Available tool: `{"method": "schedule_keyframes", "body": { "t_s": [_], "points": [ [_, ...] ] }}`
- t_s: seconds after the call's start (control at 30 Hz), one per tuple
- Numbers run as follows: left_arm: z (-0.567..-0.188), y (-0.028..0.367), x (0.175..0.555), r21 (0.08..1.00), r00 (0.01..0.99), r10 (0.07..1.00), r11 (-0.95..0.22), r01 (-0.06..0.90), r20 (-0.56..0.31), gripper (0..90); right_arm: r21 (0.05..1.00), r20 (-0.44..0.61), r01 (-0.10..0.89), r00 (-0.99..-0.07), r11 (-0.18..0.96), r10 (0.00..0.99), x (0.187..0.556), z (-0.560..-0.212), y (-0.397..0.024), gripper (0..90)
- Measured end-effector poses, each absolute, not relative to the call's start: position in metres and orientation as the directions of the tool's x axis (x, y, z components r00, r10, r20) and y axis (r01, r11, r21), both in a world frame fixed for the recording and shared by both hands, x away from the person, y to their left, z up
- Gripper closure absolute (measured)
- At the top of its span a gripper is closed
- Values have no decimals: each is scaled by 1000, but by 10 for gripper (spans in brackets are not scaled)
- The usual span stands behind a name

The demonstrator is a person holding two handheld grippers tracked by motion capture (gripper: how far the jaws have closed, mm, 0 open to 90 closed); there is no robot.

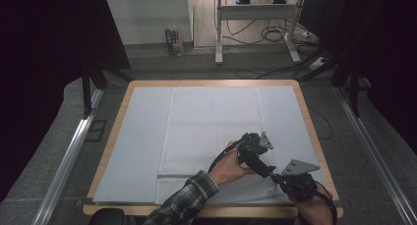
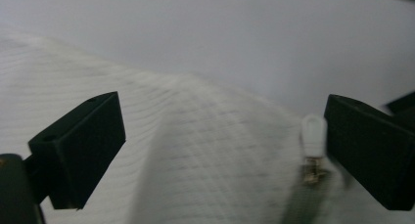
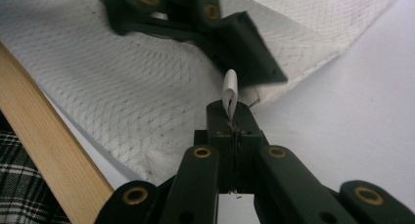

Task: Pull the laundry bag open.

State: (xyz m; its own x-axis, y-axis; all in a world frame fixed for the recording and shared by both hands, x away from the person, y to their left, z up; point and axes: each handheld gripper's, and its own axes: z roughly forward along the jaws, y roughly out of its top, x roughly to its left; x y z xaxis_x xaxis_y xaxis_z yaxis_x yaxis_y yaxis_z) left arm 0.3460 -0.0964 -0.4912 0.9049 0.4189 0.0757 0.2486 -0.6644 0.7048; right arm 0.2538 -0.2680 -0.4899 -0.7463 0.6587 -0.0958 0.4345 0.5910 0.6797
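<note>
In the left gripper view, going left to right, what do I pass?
Left black jaw, then the white mesh fabric, then the white zipper pull, then the right black jaw.

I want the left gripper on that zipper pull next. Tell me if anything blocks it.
Nothing visible does. The left gripper is open over the white mesh bag, the zipper pull just inside one jaw. The right gripper is already shut on that pull.
</note>
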Motion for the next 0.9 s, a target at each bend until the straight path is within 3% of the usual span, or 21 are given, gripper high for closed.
{"method": "schedule_keyframes", "body": {
  "t_s": [0.13, 0.27, 0.4, 0.5, 0.57, 0.73, 0.9],
  "points": [
    [-489, -79, 352, 698, 891, 448, -662, 274, 75, 46, 673, -102, 437, -744, 597, 660, 254, -490, -267, 886],
    [-484, -56, 355, 724, 887, 462, -615, 311, 11, 55, 675, -104, 439, -739, 593, 665, 254, -490, -268, 885],
    [-482, -41, 353, 736, 903, 427, -598, 319, -44, 57, 673, -120, 429, -740, 603, 661, 254, -490, -267, 885],
    [-483, -38, 352, 757, 920, 361, -557, 342, -151, 38, 674, -143, 415, -739, 612, 658, 253, -489, -266, 884],
    [-483, -39, 351, 758, 933, 325, -565, 325, -158, 112, 672, -154, 406, -741, 619, 653, 252, -489, -265, 883],
    [-486, -43, 353, 743, 942, 275, -587, 321, -191, 397, 675, -165, 394, -744, 624, 648, 251, -489, -265, 883],
    [-496, -48, 364, 700, 892, 202, -559, 444, -405, 618, 676, -170, 389, -744, 626, 647, 251, -489, -265, 879]
  ]
}}
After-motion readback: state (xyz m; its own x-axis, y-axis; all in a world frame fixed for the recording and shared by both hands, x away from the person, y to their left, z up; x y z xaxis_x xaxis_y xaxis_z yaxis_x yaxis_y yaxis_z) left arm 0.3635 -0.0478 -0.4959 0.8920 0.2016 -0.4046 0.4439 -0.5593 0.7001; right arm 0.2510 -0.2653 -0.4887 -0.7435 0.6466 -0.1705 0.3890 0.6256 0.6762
